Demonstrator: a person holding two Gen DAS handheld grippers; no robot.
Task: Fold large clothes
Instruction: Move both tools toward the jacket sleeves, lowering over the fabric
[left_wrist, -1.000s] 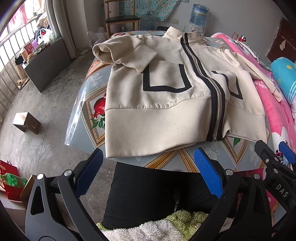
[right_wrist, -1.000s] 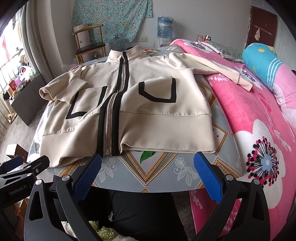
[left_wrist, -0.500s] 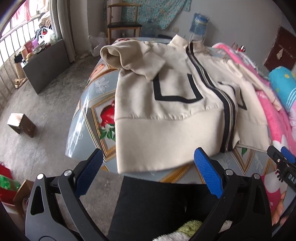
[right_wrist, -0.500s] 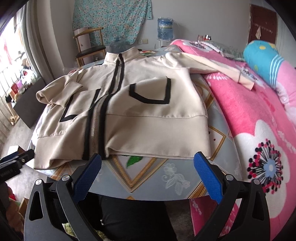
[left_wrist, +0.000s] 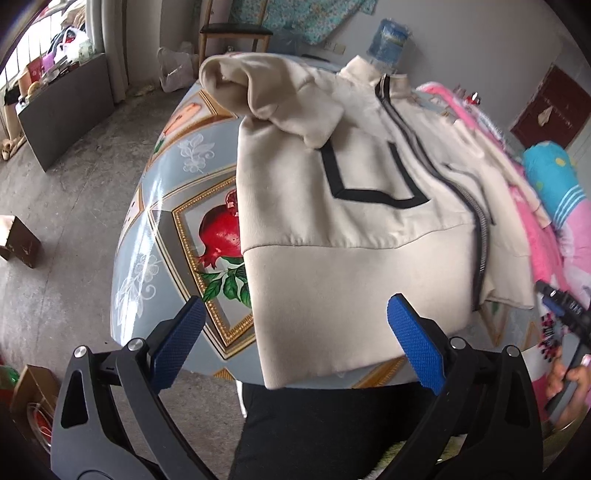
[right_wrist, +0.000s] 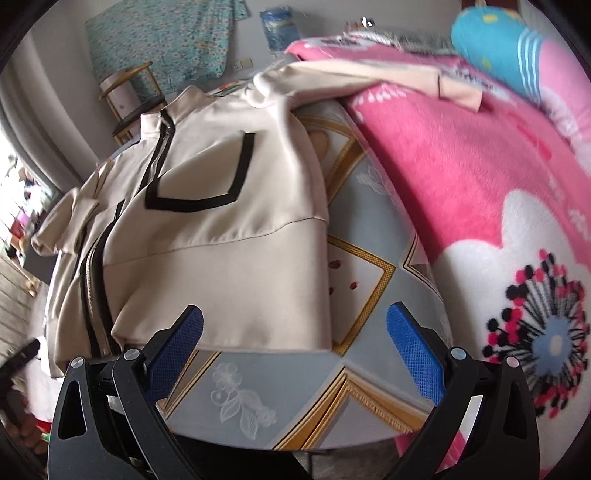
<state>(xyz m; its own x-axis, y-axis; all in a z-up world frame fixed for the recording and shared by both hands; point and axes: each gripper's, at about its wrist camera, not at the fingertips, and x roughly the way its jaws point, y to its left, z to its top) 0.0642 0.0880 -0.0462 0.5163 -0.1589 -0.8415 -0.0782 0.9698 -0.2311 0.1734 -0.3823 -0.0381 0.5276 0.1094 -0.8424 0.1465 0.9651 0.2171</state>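
A: Why are both grippers parted with nothing between the fingers?

B: Neither has taken cloth. The left gripper (left_wrist: 295, 343) hangs over the near hem of the jacket (left_wrist: 351, 229), the right gripper (right_wrist: 295, 354) just short of the hem's other corner — I judge they are lining up a first grasp.

A: And why is the jacket laid so?

B: Zipped, front up, flat on the table (left_wrist: 173, 206), hem toward the grippers and overhanging the edge — easy to pinch. Farther along the jacket, one sleeve (left_wrist: 266, 96) is doubled onto the chest; the other sleeve (right_wrist: 373, 77) trails onto the pink blanket (right_wrist: 461, 166).
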